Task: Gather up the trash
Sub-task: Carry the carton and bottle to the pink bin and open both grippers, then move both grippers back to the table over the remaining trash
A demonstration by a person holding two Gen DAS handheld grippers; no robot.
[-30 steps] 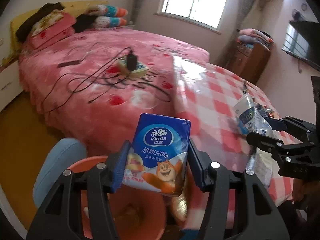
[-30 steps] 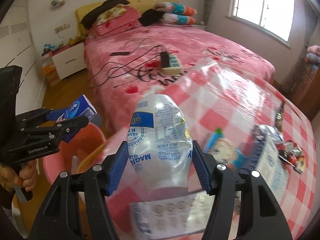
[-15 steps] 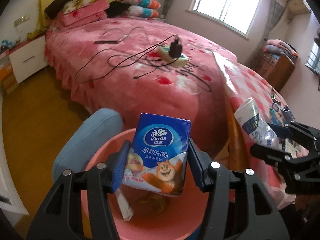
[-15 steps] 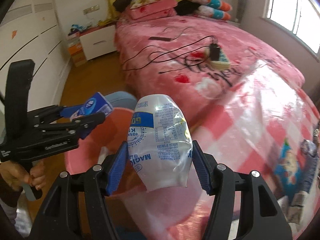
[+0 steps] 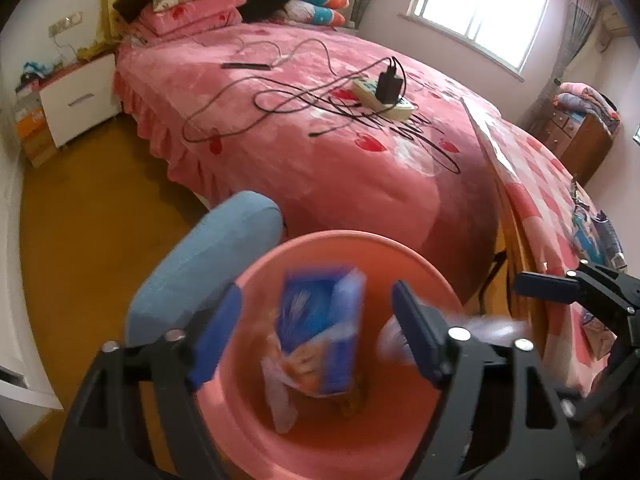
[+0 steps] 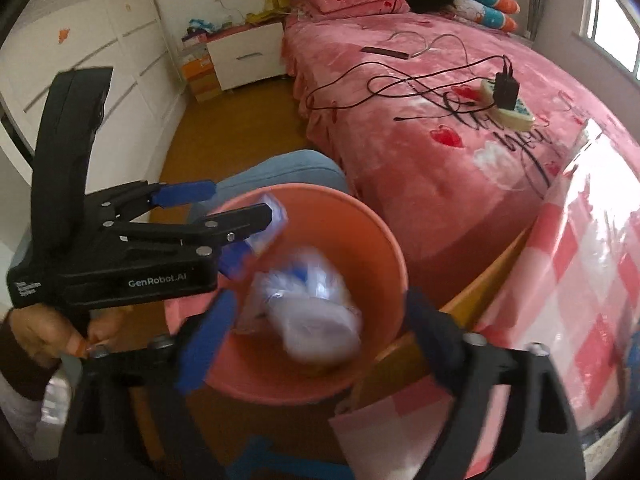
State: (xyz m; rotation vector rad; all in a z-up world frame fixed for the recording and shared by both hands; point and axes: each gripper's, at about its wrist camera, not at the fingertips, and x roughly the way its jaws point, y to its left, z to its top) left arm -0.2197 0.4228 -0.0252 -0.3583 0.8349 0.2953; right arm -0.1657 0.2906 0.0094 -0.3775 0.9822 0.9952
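Observation:
Both grippers hang over a pink plastic bin (image 5: 312, 446) (image 6: 384, 236) on the floor. My left gripper (image 5: 316, 332) (image 6: 230, 204) is opening; its blue pads stand apart from the blue tissue pack (image 5: 320, 340) (image 6: 270, 222), which is blurred and dropping into the bin. My right gripper (image 6: 316, 336) (image 5: 536, 284) is opening too, and the crumpled white plastic bottle (image 6: 316, 312) falls free between its pads, blurred, inside the bin. A white blur of the bottle (image 5: 492, 326) shows at the bin's right side in the left wrist view.
A pink bed (image 5: 340, 128) with cables and a power strip (image 5: 382, 96) stands behind the bin. A blue chair back (image 5: 208, 268) touches the bin's left. A pink checked table (image 6: 580, 280) with more wrappers (image 5: 596, 236) lies to the right. A hand (image 6: 48, 332) holds the left gripper.
Both grippers moved from the table side to over the bin and lowered. Both sets of jaws spread, letting go of the tissue pack and the bottle, which now fall into the bin.

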